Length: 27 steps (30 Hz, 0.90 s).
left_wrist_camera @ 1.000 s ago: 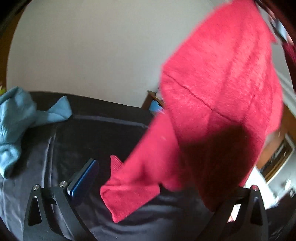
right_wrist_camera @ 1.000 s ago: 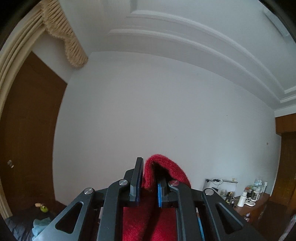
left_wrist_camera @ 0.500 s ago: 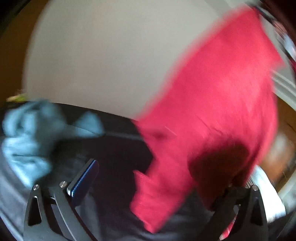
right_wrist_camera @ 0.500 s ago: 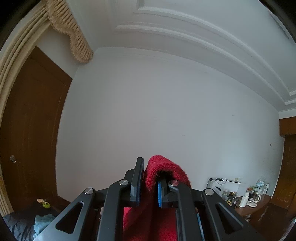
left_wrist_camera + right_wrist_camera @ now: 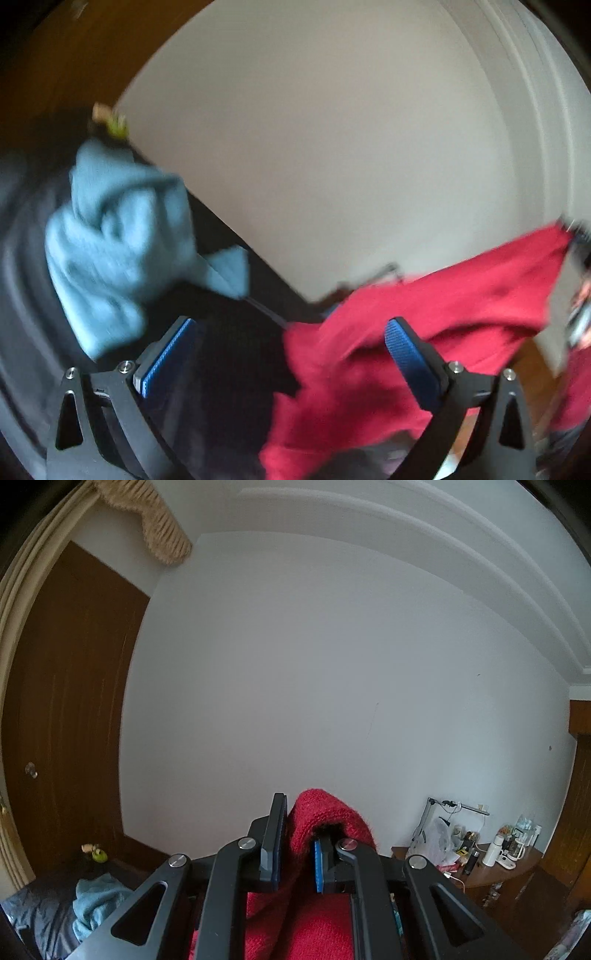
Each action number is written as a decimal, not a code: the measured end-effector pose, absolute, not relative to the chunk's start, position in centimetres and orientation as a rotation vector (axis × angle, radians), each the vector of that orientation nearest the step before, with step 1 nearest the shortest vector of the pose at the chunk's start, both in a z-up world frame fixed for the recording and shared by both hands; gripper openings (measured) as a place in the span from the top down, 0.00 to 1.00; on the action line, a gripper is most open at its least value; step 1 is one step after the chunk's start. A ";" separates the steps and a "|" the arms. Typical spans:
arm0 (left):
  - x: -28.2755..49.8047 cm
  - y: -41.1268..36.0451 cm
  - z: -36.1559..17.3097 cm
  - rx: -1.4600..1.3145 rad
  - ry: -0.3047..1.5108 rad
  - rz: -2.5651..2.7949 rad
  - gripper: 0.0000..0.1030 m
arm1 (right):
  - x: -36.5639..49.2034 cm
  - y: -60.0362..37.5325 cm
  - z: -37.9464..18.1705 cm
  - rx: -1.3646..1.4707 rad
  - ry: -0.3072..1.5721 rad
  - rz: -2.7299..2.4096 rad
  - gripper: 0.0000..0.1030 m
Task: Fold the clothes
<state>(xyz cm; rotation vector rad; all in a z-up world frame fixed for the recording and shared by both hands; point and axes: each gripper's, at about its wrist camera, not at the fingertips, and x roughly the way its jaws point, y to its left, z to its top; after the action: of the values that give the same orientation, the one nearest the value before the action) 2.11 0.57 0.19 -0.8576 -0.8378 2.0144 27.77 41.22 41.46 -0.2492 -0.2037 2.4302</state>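
Home bedroom, dark bed cover (image 5: 40,912), wooden door (image 5: 66,709), fringed curtain valance (image 5: 155,524), cluttered wooden side table (image 5: 491,871)

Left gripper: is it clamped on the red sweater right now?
No. The left gripper stands wide open, and the red sweater hangs beyond its blue pads, ungripped.

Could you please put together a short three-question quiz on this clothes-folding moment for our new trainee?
1. True or false: the right tongs are shut on the red sweater.
2. Which garment lies crumpled on the dark bedding? A. a yellow towel B. the light blue garment C. a white shirt
3. Fill in: the left tongs stand ____, with nothing pinched between their pads.

Key
1. True: a fold of the red knit is pinched between the pads.
2. B.
3. Open: the sweater hangs behind the right-hand pad but is not gripped.
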 end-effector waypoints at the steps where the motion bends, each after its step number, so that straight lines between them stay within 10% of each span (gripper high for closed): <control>1: 2.6 0.6 0.4 -0.842 -0.819 2.027 0.01 | 27.6 41.2 41.2 -0.261 -0.200 2.433 0.87; 8: 10.4 6.7 0.7 -0.703 -0.197 2.024 0.01 | 25.9 40.7 40.4 -0.308 -0.134 2.464 0.87; 14: 14.6 13.2 -3.8 -0.807 -0.036 1.832 0.01 | 25.6 39.0 41.2 -0.283 -0.128 2.505 0.87; 22: 14.9 17.7 -4.5 -0.850 -0.114 1.789 0.01 | 26.4 37.0 42.1 -0.221 -0.125 2.559 0.87; 27: 11.8 16.3 -2.8 -0.894 -0.497 1.686 0.01 | 28.2 36.9 42.1 -0.198 -0.117 2.570 0.87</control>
<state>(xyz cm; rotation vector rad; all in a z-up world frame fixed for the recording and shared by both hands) 11.76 16.27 -2.84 -0.8936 -0.4972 1.6856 28.16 36.87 42.13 -0.1976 -0.1165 2.5697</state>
